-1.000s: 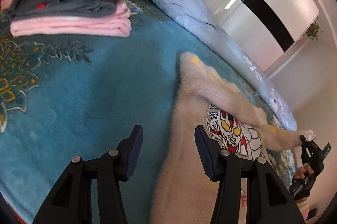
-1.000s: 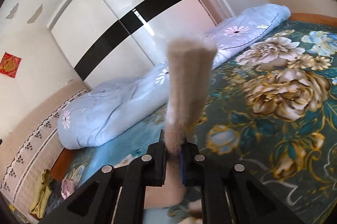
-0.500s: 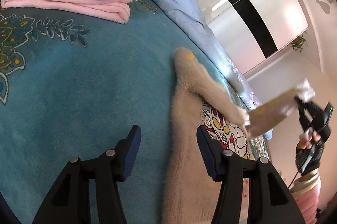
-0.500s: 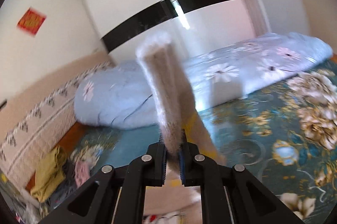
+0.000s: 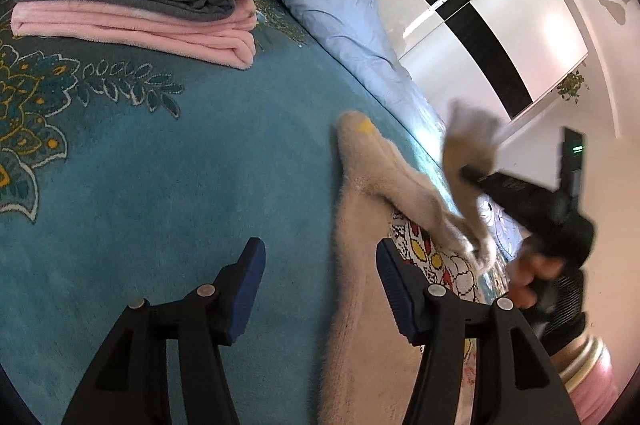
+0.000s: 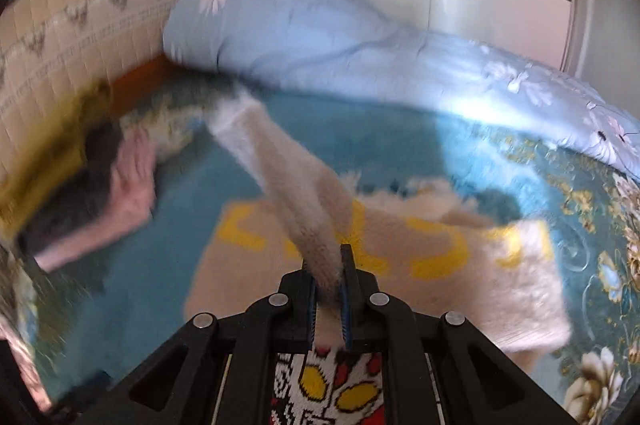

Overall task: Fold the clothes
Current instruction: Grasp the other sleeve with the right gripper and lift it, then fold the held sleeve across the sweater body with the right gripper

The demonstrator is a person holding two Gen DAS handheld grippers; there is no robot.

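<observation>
A fuzzy beige sweater (image 5: 360,325) with a cartoon print and yellow letters lies on the teal bedspread (image 5: 160,185). It also shows in the right wrist view (image 6: 420,237). My right gripper (image 6: 327,267) is shut on the sweater's sleeve (image 6: 288,177), which is lifted over the sweater's body; the gripper also shows at the right of the left wrist view (image 5: 472,173). My left gripper (image 5: 320,265) is open and empty, low over the sweater's left edge.
A stack of folded clothes (image 5: 132,5), pink, grey and mustard, sits at the far left of the bed. A rolled light blue floral duvet (image 6: 360,37) lies along the far side. White wardrobe doors stand behind.
My right gripper has swung the held sleeve up and inward over the sweater's body, toward the folded stack. My left gripper has stayed open by the sweater's left edge.
</observation>
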